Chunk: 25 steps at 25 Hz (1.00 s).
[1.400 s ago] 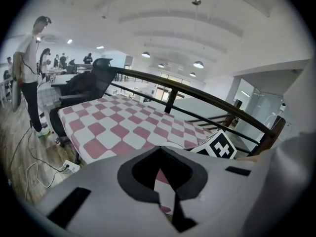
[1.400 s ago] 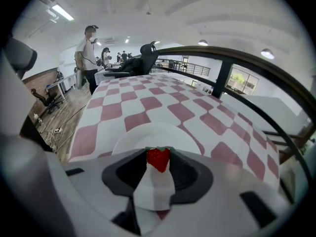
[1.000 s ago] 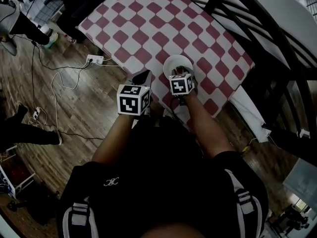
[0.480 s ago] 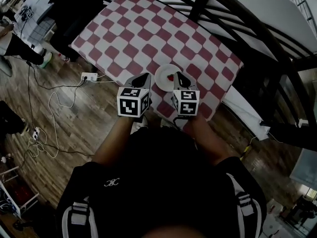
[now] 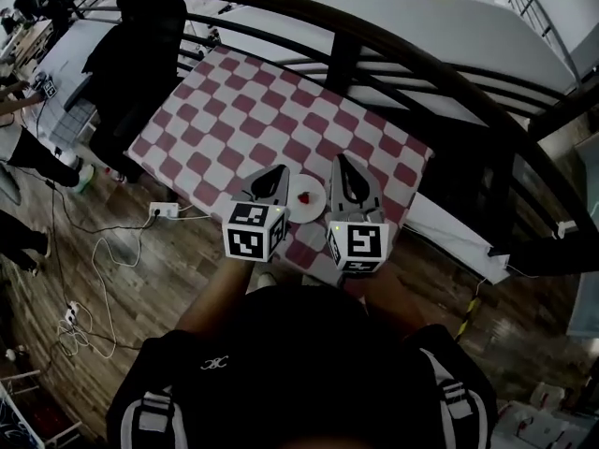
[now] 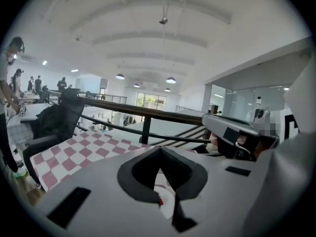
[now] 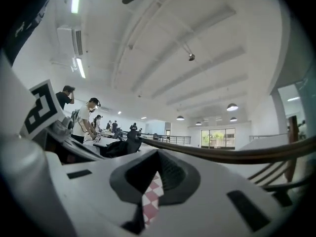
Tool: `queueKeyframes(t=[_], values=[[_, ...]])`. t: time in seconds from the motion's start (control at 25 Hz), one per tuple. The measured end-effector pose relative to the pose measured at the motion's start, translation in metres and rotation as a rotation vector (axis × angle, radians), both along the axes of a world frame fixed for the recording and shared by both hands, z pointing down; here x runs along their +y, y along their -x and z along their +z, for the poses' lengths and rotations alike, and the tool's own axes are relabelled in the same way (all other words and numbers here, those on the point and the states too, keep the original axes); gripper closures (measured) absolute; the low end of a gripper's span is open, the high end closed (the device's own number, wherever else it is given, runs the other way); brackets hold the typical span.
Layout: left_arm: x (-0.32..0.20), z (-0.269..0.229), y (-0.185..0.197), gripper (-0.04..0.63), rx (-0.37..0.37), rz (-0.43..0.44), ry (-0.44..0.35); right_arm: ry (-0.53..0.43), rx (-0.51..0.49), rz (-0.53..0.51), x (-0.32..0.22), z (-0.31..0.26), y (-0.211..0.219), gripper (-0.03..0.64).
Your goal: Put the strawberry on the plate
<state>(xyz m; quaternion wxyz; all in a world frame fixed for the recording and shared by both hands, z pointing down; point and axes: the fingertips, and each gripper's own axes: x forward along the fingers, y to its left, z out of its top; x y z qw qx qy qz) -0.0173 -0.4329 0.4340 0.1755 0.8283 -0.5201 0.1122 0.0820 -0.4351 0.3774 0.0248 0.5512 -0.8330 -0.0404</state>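
Strawberry seemingly on plate

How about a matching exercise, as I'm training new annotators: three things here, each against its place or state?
Things:
1. small red strawberry
2. round white plate
3. right tool

Places or states:
A. shut and empty
B. resting on the red-and-white checked tablecloth
C. lying on the plate

Pairs: 1-C, 2-B, 3-A.
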Motion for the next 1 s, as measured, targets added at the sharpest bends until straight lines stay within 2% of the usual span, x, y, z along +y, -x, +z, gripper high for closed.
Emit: queueKeyframes(t=[0.2, 0.36, 0.48, 0.68, 1.0], values=[[-0.004, -0.006, -0.006, 0.595, -0.011, 0.015, -0.018, 0.101, -0.02, 0.059, -0.004, 0.02, -0.018, 0.604], [-0.008, -0.007, -0.007, 0.595, -0.063, 0.027, -0.061, 0.149, -0.034, 0.093, -0.009, 0.029, -0.027, 0.604], [-0.008, -0.008, -0.009, 0.595, -0.078, 0.034, -0.079, 0.168, -0.029, 0.102, -0.01, 0.033, -0.028, 0.604], [-0.005, -0.008, -0.013, 0.595, -0.06, 0.036, -0.077, 0.178, -0.031, 0.098, -0.008, 0.036, -0.03, 0.604], [-0.011, 0.0, -0.001, 0.595, -0.045, 0.037, -0.044, 0.194, -0.055, 0.111, -0.015, 0.038, -0.025, 0.604]])
